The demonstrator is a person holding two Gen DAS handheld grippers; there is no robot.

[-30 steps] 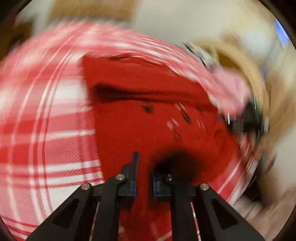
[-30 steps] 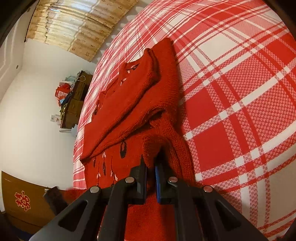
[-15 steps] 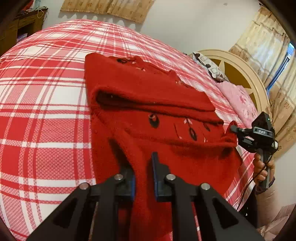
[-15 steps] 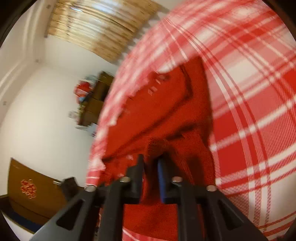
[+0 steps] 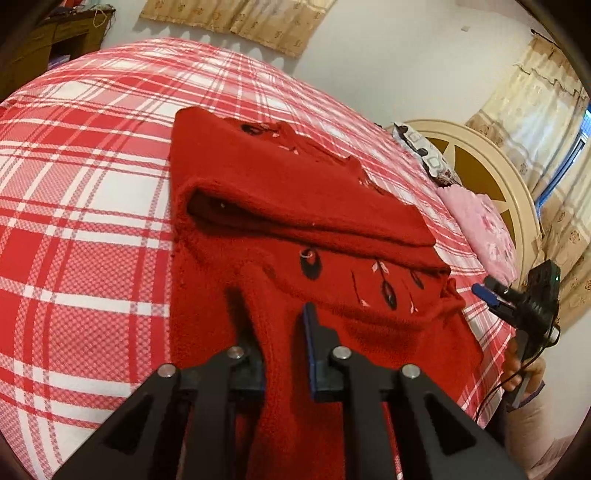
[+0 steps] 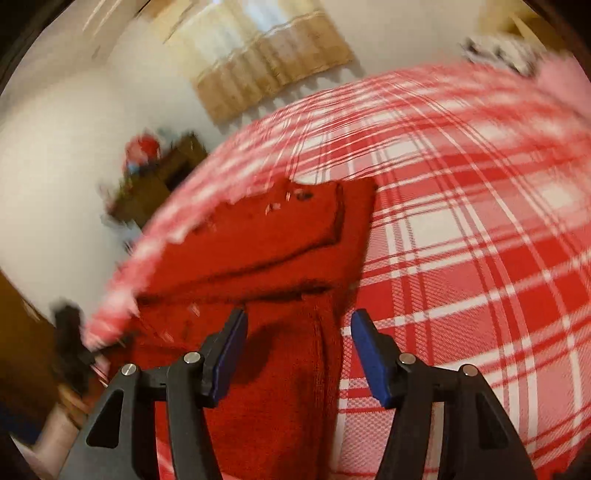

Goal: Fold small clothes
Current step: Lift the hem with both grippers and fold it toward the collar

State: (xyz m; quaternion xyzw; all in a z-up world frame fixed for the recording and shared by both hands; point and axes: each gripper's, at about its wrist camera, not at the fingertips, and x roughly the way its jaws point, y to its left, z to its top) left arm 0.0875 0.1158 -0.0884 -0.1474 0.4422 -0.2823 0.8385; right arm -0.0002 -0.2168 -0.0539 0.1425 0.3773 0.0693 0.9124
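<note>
You have one red sweater (image 5: 295, 206) on the bed (image 5: 85, 192): your left hand-held gripper (image 5: 282, 354) pinches its edge, your right hand-held gripper (image 6: 299, 354) has just been opening, touching nothing.

red sweater (image 5: 295, 206), left gripper (image 5: 284, 354) pinching it

You have one red knitted sweater (image 5: 295, 206) in front of you, and it is the only garment on the bed. There is one bed (image 5: 92, 206), covered by a single red-and-white checked sheet. At its head you can count two pillows: one pink pillow (image 5: 484, 225) and one black-and-white patterned pillow (image 5: 421, 147), against one round-topped headboard (image 5: 476, 162). You hold two grippers, the left gripper (image 5: 282, 328) and the right gripper (image 6: 297, 332), each with two fingers. Two curtained windows show, one on the far wall (image 5: 240, 18) and one beside the headboard (image 5: 535, 110). One wooden cabinet (image 5: 48, 40) stands in the corner.
</note>
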